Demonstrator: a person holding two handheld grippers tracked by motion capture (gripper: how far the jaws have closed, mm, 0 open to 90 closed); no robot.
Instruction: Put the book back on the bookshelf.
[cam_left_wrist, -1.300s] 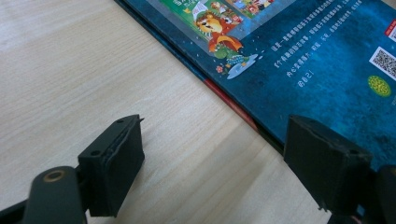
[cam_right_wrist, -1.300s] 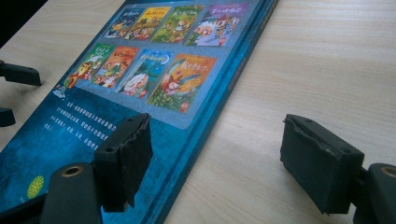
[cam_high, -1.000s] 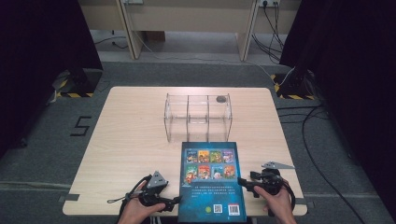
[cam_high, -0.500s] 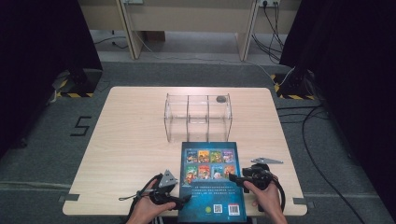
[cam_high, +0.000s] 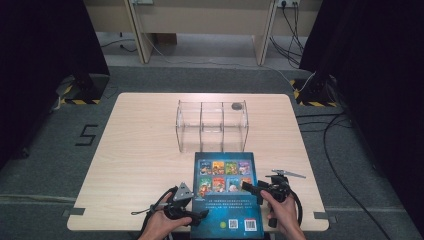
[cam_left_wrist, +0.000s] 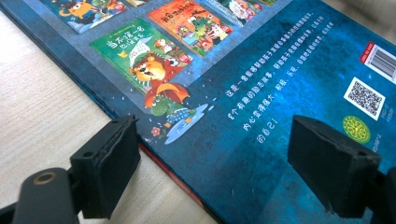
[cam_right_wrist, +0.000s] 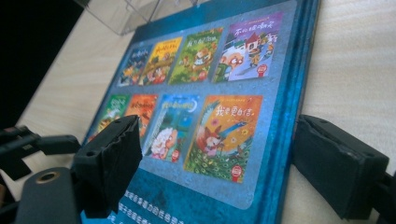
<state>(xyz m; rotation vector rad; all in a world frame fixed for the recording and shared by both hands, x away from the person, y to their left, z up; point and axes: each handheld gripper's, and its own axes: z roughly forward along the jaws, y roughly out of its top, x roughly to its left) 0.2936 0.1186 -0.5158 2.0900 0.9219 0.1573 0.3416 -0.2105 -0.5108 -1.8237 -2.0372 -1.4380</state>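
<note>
Fingers of both grippers stood wide apart and held nothing, each pair set astride one long edge of the book (cam_high: 224, 192), which lay flat, back cover up, at the near edge of the worktop (cam_high: 140, 150), just in front of the clear rack (cam_high: 212, 125). On the left gripper (cam_high: 192, 215), one finger (cam_left_wrist: 109, 163) rested over bare wood just outside the book's left edge while the other (cam_left_wrist: 329, 161) hung above the blue cover, so that edge ran between them. The right gripper (cam_high: 252, 189) mirrored this: one finger (cam_right_wrist: 112, 154) over the cover, the other (cam_right_wrist: 338, 161) just outside the right edge. Such a stance, I judged, suited gripping the book from both sides to lift it, probably toward the rack. Whether any finger touched the book could not be told.
</note>
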